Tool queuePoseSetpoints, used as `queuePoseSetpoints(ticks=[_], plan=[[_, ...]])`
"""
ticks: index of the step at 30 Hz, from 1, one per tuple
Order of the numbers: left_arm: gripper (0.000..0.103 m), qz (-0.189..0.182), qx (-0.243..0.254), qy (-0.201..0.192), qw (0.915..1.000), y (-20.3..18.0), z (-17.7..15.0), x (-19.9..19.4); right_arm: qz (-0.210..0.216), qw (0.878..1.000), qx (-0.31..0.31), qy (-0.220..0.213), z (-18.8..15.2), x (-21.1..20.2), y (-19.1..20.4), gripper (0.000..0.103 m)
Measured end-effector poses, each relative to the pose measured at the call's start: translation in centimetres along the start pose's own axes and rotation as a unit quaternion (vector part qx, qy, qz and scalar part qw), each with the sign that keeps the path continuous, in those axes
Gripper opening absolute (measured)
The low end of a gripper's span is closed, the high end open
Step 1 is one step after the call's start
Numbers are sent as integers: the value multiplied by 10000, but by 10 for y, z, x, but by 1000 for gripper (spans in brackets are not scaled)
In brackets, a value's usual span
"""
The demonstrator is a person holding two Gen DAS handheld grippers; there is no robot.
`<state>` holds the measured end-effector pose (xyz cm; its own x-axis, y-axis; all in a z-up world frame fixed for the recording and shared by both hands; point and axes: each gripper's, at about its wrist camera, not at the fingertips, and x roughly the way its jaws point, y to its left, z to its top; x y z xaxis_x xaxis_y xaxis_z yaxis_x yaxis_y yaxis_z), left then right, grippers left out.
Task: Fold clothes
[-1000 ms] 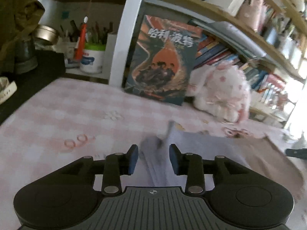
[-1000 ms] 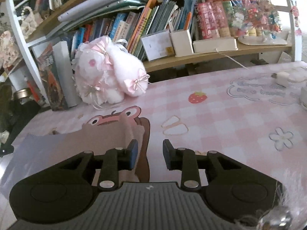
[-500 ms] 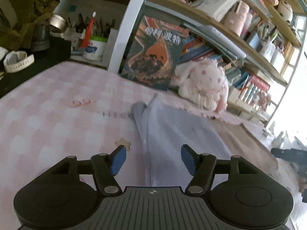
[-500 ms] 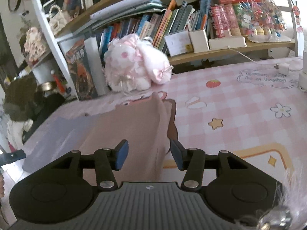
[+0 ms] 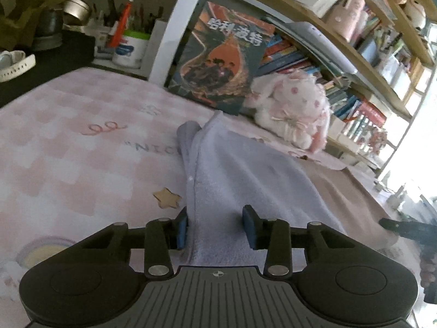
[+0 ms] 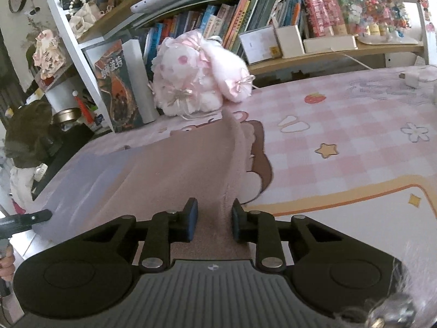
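On the pink mat (image 5: 68,147) lies the cloth (image 5: 240,175); both grippers, left (image 5: 215,227) and right (image 6: 213,220), straddle its edges, jaws apart, seemingly ungripped. Closing unevenly could bunch the fold.

The book cover (image 5: 218,54) reads "哈利·波特"; the tablecloth (image 5: 82,150) "NIC".

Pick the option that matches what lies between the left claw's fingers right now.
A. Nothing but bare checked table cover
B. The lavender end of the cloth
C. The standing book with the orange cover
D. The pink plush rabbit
B. In the left wrist view the left claw is open, and the lavender end of the cloth runs between its blue pads; the plush rabbit sits far back by the shelf.
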<state>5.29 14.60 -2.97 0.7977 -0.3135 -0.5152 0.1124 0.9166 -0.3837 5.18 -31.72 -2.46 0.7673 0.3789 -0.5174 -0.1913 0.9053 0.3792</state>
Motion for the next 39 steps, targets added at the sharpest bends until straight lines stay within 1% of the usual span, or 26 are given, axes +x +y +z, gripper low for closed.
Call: queuePoseSetpoints(ticks=[7,15,17,19,20,21,23,25,27,28,29,32,33,35,39], plan=[[38,353,-104,-70,9993,22,19,9,121,9999,-26,-13,4,23,19,23],[39,461,-302,-179,9983,40,23,9,63,9996,-265,-66,6,41,38,24],[40,471,-266,-187,9984,39,23,8,21,9992,-389,-90,5,42,42,26],[41,568,-161,-194,9981,34,23,4,-2,9987,-499,-138,3,39,44,27],[41,637,-83,-205,9977,31,23,2,-10,9983,-556,-170,2,37,45,30],[44,706,-5,-215,9973,27,22,0,-19,9979,-612,-203,1,35,47,38],[49,828,197,-269,9960,18,20,-8,-36,9970,-725,-268,0,31,49,48],[54,927,343,-358,9945,9,17,-17,-53,9959,-837,-333,-2,27,52,54],[62,1005,443,-459,9929,2,14,-25,-70,9947,-949,-398,-4,23,55,63],[63,1033,469,-516,9922,-2,12,-30,-83,9938,-1021,-435,-5,21,57,65],[66,975,410,-557,9928,-4,10,-34,-105,9921,-1147,-490,-6,18,60,68],[68,795,227,-680,9943,-10,4,-47,-165,9850,-1571,-690,-13,8,70,75],[72,735,166,-720,9945,-12,2,-51,-181,9822,-1710,-754,-15,5,73,77],[76,615,45,-802,9949,-16,-1,-60,-183,9769,-1956,-840,-20,2,78,81],[77,359,-344,-800,9956,-20,-10,-61,-168,9693,-2288,-884,-27,-1,85,84]])
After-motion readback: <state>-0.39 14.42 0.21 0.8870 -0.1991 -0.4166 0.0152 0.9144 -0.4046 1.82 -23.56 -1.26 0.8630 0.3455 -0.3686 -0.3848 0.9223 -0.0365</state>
